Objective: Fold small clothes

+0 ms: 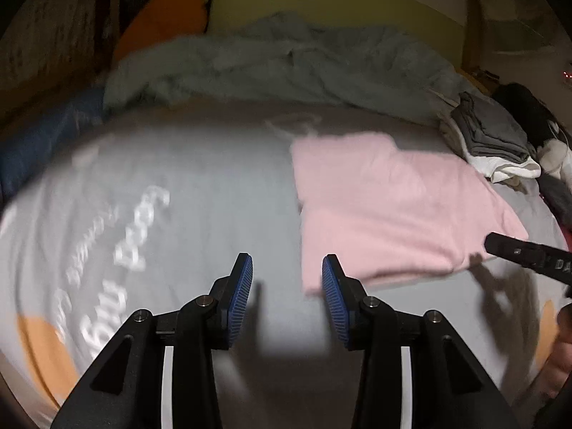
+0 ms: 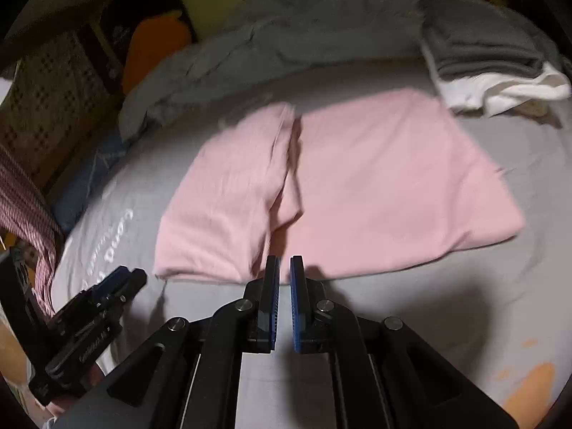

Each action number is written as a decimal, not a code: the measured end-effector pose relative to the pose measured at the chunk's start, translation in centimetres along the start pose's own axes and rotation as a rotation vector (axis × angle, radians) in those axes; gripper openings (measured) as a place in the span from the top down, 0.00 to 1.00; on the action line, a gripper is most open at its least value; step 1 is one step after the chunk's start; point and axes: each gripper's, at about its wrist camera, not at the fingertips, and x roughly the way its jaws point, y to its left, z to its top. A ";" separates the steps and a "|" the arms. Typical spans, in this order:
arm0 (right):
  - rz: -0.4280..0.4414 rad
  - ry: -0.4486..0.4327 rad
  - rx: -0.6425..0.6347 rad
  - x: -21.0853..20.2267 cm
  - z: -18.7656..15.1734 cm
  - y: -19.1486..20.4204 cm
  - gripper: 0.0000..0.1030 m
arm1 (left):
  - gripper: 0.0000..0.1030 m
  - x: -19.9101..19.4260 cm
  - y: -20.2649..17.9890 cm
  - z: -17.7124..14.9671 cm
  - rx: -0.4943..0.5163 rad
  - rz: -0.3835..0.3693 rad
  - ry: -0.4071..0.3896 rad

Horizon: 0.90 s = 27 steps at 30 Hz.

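Note:
A pink garment (image 1: 393, 207) lies flat and partly folded on the grey bed sheet (image 1: 200, 186). In the right wrist view one pink layer (image 2: 228, 193) overlaps the wider part (image 2: 393, 178). My left gripper (image 1: 287, 261) hangs open over bare sheet just left of the garment's near corner, with nothing between its blue pads (image 1: 241, 296). My right gripper (image 2: 285, 261) is shut and empty at the garment's near edge. It also pokes into the left wrist view as a dark tip (image 1: 518, 250) by the near right corner. The left gripper (image 2: 128, 277) shows at the lower left of the right wrist view.
A stack of folded grey and white clothes (image 2: 493, 68) sits at the far right of the bed. A crumpled grey-green blanket (image 1: 286, 60) runs along the far side, with an orange cushion (image 1: 168, 18) behind it. A striped sleeve (image 2: 25, 193) is at the left.

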 end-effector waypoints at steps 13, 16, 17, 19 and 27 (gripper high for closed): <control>0.047 0.200 0.007 0.0 5.1 -2.5 0.96 | 0.61 3.8 -8.6 1.7 0.022 -0.263 -0.018; 0.059 0.261 -0.027 1.9 6.4 -1.7 0.97 | 0.61 5.2 -9.6 0.0 0.038 -0.289 0.029; 0.038 0.289 -0.038 2.9 6.7 -1.4 1.00 | 0.61 5.4 -9.8 -0.4 0.049 -0.282 0.030; -0.008 0.309 -0.067 4.6 6.9 -0.9 1.00 | 0.61 5.4 -9.8 -0.5 0.052 -0.287 0.024; 0.028 0.413 -0.032 9.0 7.2 -1.2 1.00 | 0.61 4.9 -8.5 -1.0 -0.003 -0.342 0.013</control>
